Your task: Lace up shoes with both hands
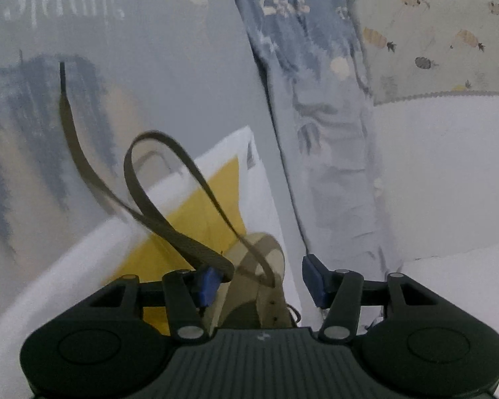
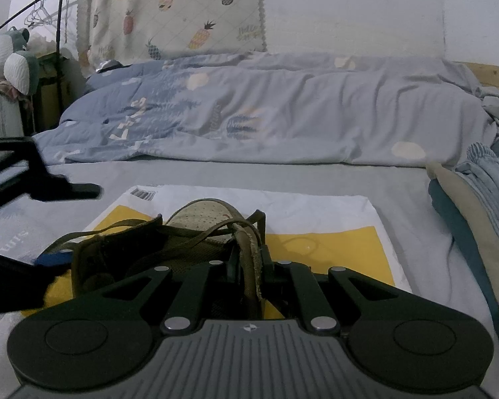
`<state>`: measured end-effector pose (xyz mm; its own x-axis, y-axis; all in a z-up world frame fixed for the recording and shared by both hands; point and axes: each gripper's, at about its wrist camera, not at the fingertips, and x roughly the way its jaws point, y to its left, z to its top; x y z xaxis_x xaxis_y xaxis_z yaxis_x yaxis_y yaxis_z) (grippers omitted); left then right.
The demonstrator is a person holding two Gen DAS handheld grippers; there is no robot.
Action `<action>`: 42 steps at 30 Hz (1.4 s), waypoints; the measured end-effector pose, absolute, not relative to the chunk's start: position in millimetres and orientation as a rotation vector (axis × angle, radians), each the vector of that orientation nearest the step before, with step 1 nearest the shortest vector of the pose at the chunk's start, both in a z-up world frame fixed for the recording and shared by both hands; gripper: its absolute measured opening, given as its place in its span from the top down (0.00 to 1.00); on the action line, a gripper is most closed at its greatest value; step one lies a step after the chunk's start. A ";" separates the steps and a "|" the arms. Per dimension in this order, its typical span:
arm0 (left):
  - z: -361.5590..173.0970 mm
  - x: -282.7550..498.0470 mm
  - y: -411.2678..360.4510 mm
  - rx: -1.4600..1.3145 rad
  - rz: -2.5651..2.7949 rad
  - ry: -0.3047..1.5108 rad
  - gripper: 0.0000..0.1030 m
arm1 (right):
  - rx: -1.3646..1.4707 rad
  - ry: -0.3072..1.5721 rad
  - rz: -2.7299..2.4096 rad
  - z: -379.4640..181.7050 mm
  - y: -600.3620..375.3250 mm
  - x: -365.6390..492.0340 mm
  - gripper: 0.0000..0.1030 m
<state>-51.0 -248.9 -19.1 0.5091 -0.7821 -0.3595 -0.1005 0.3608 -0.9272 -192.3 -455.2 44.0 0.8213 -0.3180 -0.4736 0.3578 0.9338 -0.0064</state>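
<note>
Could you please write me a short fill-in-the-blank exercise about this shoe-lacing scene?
1. The shoe rests on a white and ______ bag lying on the bed.
2. The right gripper is clamped on the edge of the ______.
3. In the left wrist view, the left gripper has its fingers ______, with the lace draped over one of them.
4. The curtain behind the bed is printed with ______.

Missing words: yellow; shoe; apart; pineapples

left wrist: close, tilted, over shoe (image 1: pixel 262 286) | right wrist: low, facing bed | shared: shoe, yellow-white bag (image 2: pixel 332 219)
</note>
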 end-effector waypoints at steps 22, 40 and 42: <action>-27.2 -50.1 -272.9 -1.109 -0.533 0.908 0.99 | 0.085 0.481 -0.352 43.8 -458.5 -193.3 0.94; -8.4 -44.5 -209.7 -1.129 -0.235 0.718 0.99 | 0.070 0.481 -0.401 43.1 -453.6 -189.6 0.94; -7.9 -43.0 -201.3 -1.135 -0.212 0.710 0.99 | 0.074 0.479 -0.403 42.9 -453.6 -189.6 0.94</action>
